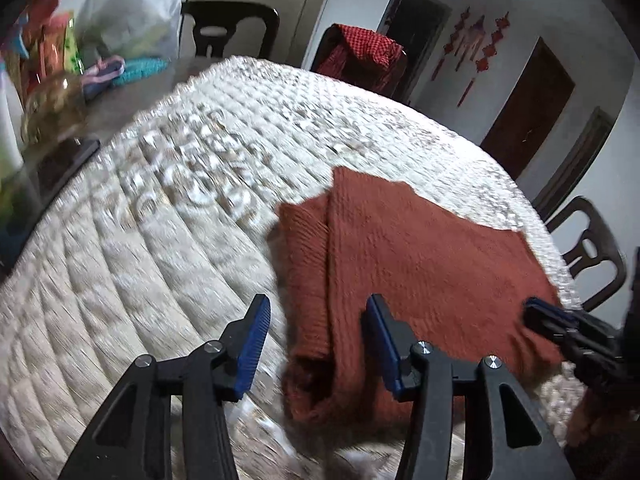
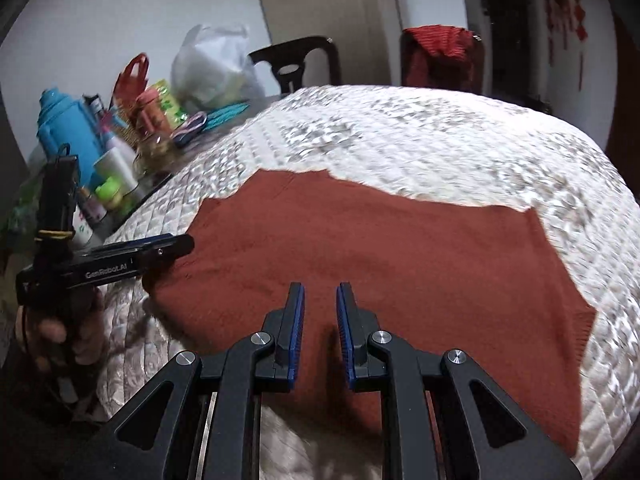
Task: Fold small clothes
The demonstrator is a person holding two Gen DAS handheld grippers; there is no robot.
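A rust-red knitted garment lies flat on the white quilted cover, with its left side folded over in a narrow strip. My left gripper is open above that folded near-left edge, and nothing sits between its blue pads. From the right wrist view the same garment spreads across the cover, and my left gripper reaches its left edge. My right gripper hovers over the garment's near edge with a narrow gap between its pads, gripping nothing. It also shows at the garment's right corner as the right gripper.
Bottles, cups and a blue flask crowd the table's left side beside a white plastic bag. Dark chairs stand around, one draped with red cloth, another at the right edge. A hand holds the left gripper.
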